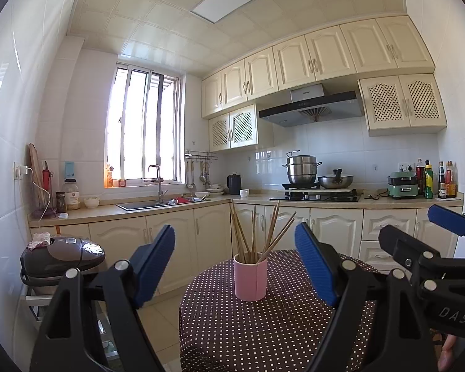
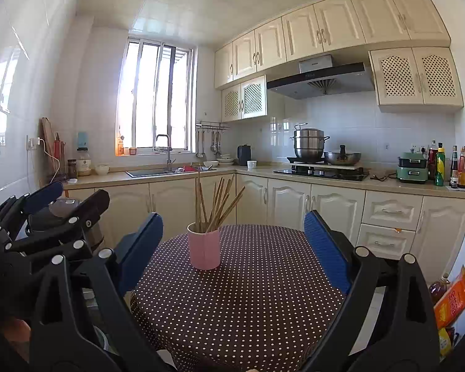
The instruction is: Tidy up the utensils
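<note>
A pink cup (image 1: 250, 277) (image 2: 204, 249) stands upright on a round table with a brown polka-dot cloth (image 1: 263, 331) (image 2: 248, 294). Several wooden chopsticks (image 1: 254, 232) (image 2: 217, 201) stick up out of it, fanned apart. My left gripper (image 1: 237, 266) is open, held back from the cup with nothing between its blue pads. My right gripper (image 2: 232, 248) is open too, empty, short of the cup. In the left wrist view the right gripper (image 1: 418, 232) shows at the right edge; in the right wrist view the left gripper (image 2: 68, 198) shows at the left edge.
A rice cooker (image 1: 62, 255) sits on a stand left of the table. Behind runs an L-shaped counter (image 1: 170, 206) with a sink (image 1: 142, 206), a kettle (image 1: 234, 183), a hob with pots (image 1: 316, 179) and bottles (image 1: 437, 179). Packets (image 2: 452, 300) lie on the floor at right.
</note>
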The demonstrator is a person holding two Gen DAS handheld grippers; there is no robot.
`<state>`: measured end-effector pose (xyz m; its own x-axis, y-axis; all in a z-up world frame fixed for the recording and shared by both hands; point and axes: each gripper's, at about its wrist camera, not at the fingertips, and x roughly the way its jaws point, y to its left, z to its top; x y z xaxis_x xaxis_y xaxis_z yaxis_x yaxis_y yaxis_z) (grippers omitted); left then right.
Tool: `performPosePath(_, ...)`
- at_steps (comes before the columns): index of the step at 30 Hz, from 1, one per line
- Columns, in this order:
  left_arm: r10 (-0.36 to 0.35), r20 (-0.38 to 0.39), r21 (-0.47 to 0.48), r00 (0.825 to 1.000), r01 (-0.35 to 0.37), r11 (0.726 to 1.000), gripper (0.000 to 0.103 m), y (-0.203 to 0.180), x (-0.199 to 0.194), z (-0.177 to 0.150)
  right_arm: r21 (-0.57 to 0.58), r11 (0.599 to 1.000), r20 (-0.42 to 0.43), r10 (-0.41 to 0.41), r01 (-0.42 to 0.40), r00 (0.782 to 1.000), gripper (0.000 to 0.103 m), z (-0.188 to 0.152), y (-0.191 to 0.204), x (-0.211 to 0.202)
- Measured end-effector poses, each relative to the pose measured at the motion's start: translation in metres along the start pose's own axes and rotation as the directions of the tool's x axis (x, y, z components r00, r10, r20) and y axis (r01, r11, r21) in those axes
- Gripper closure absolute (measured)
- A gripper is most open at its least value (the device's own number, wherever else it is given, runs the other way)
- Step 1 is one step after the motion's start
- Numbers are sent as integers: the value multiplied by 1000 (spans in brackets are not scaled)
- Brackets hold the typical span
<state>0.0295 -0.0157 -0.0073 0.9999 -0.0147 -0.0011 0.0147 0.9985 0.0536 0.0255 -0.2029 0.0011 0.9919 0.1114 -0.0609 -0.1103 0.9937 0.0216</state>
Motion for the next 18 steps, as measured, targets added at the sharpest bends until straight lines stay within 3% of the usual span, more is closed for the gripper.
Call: performPosePath(18, 1, -3, 2, 1000, -1, 1000, 25, 2, 1, -4, 0, 1000, -1, 0, 0, 1000, 12, -3, -1, 0)
